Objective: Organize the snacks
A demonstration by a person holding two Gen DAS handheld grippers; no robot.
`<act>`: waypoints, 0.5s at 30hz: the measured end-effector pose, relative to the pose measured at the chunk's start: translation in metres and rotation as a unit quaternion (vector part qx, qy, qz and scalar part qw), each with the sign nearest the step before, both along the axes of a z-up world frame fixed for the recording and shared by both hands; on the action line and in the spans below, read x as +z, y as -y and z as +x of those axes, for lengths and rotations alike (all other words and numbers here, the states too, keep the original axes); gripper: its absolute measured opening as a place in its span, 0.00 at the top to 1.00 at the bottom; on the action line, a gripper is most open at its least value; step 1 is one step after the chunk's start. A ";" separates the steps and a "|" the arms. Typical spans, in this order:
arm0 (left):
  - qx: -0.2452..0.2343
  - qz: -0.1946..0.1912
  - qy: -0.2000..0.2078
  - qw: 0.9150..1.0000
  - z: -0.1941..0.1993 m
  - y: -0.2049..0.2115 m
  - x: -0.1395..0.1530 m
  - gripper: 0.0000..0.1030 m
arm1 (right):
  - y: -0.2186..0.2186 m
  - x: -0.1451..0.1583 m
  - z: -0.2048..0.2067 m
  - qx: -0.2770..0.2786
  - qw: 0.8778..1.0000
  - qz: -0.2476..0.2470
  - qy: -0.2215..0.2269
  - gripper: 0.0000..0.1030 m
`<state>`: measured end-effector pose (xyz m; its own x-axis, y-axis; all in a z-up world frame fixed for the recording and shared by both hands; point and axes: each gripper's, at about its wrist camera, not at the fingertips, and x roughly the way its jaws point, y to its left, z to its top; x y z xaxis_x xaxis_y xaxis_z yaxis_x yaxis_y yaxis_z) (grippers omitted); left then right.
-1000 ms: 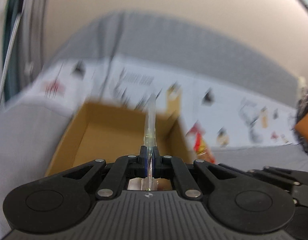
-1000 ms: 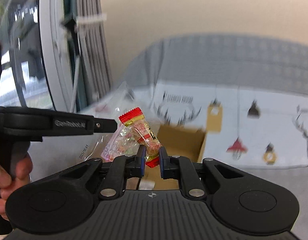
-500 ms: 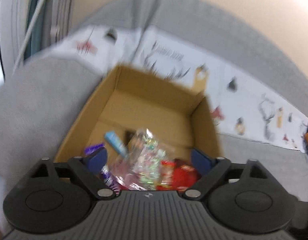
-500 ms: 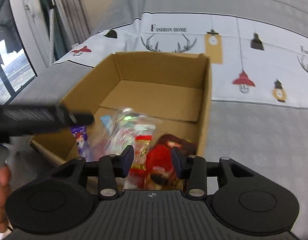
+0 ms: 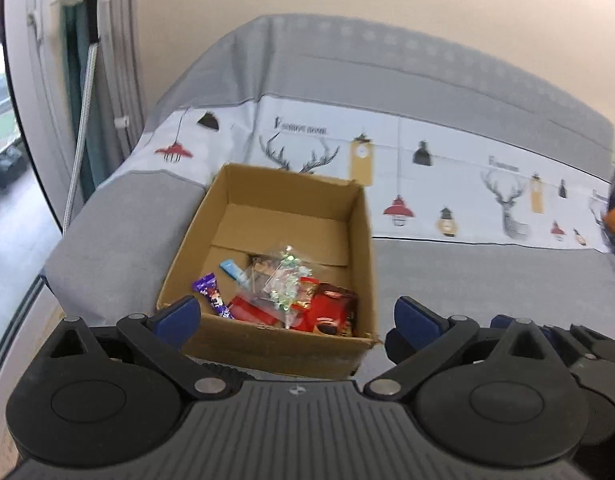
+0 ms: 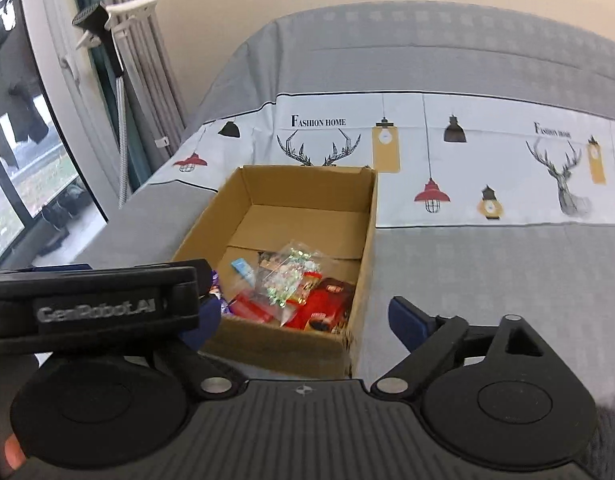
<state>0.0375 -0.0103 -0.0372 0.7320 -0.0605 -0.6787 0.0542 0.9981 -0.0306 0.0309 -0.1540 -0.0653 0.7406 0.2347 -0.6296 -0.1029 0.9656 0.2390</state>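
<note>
Both grippers stood with their blue pads spread wide and nothing between them. From the left wrist view, the left gripper (image 5: 295,316) hung above the near edge of the cardboard box (image 5: 359,240), where a second before it had been pinched shut on a thin clear wrapper and half a second before had already sprung open over the pile. That bag of clear-wrapped candies (image 5: 285,280) now lay inside the box on top of the other snacks, so the drop was done and this piece counted as sorted. Around it in the near half of the box sat a purple wrapper (image 5: 212,296) by the left wall, a light blue stick (image 5: 233,270) behind it, and red packets (image 5: 327,312) toward the near right corner; the far half of the box floor was bare. The box rested on the grey bedspread (image 5: 487,280), near the bed's left edge, just in front of the white printed band. From the right wrist view, the right gripper (image 6: 307,320) was likewise open, having let go of the red and yellow candy it carried a second earlier; that sweet (image 6: 309,286) seemed to lie among the red packets beside the clear bag. The left gripper's black body crossed the lower left of this view, beside the box's near left corner. No loose snacks showed on the bed in either view, so the tidying looked close to finished.
</note>
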 end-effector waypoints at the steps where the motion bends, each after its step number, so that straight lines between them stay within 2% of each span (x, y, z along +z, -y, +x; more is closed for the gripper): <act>1: -0.003 0.007 0.003 1.000 -0.007 0.001 0.005 0.00 | 0.002 0.005 -0.006 -0.003 1.000 0.001 0.004 0.06; 6: 0.002 0.056 0.021 0.998 -0.033 0.017 0.025 0.00 | 0.003 0.017 -0.024 -0.005 1.000 0.012 0.003 0.04; 9: 0.020 0.061 0.020 0.998 -0.040 0.017 0.030 0.00 | 0.001 0.021 -0.027 0.002 1.000 0.013 0.004 0.04; 15: 0.024 0.058 0.010 0.998 -0.040 0.010 0.032 0.00 | -0.006 0.025 -0.029 0.002 1.000 0.005 -0.003 0.04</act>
